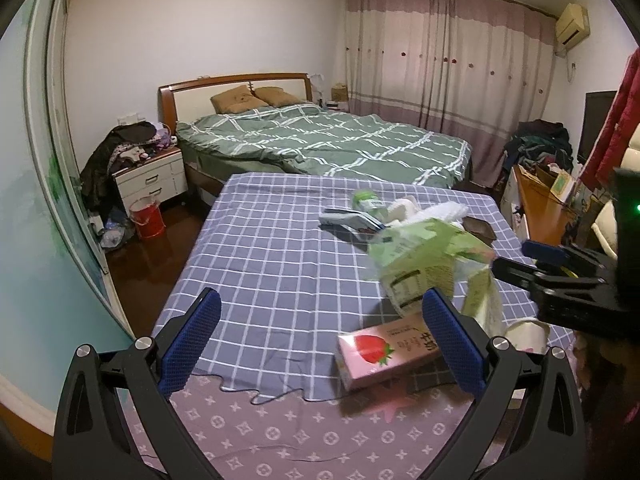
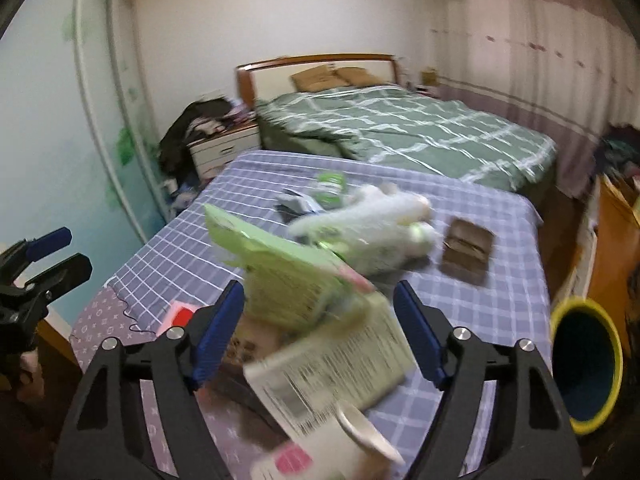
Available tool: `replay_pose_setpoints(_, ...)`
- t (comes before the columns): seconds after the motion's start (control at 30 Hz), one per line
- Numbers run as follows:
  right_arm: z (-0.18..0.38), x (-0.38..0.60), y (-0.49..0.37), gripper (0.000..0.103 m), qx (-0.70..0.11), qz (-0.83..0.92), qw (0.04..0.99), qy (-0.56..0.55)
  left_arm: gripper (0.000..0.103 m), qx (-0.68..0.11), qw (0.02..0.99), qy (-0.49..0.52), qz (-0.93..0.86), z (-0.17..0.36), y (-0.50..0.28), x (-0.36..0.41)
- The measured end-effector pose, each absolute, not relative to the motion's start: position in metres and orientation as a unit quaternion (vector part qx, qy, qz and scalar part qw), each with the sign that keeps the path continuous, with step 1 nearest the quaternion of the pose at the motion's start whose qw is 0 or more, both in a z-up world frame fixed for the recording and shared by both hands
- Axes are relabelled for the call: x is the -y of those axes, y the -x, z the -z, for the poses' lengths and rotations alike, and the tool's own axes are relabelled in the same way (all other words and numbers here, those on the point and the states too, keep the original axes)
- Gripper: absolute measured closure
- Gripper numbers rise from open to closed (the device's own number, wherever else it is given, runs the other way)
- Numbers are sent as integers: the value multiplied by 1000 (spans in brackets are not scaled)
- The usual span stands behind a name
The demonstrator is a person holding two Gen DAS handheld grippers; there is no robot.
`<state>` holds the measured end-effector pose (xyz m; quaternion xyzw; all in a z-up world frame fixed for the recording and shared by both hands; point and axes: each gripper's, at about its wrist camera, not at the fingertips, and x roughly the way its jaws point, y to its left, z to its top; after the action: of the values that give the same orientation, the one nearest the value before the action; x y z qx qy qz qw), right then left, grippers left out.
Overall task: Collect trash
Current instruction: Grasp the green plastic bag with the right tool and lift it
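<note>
Right wrist view: yellow-rimmed bin [image 2: 586, 364] stands beside the bed, contents unseen.

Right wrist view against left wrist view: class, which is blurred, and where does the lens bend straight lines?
Right wrist view: motion-smeared, worst on the green packet between the pads. Left wrist view: sharp, strawberry carton print legible. Both: fisheye bows the wardrobe door edge, corners dark.

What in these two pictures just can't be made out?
- Green packet: motion blur in the right wrist view smears its print.
- Paper cup: in the left wrist view, mostly hidden behind the left gripper.
- Dark flat item: blurred, unidentifiable.
</note>
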<state>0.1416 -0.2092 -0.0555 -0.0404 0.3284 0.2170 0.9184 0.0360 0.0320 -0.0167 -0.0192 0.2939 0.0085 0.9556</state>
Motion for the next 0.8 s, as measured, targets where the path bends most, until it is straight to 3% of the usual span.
replay_pose_setpoints(0.13, 56, 183, -157, 38, -330, -240, 910, 73, 4, -296, 955, 21, -10, 19, -42, -41)
replay_pose_setpoints(0.23, 59, 173, -168, 53, -342, -246, 903, 90, 4, -298, 954, 20, -6, 22, -46, -43)
replay_pose_setpoints(0.3, 62, 170, -174, 76, -350, -250, 897, 95, 4, -300, 954, 22, -3, 25, -48, -43)
replay_pose_setpoints(0.4, 61, 169, -177, 98, -349, -266, 894, 90, 4, -305, 952, 25, 0, 28, -52, -43)
replay_pose_setpoints(0.8, 0, 200, -159, 102, -273, -292, 916, 25, 4, -312, 950, 19, 17, 34, -61, -34)
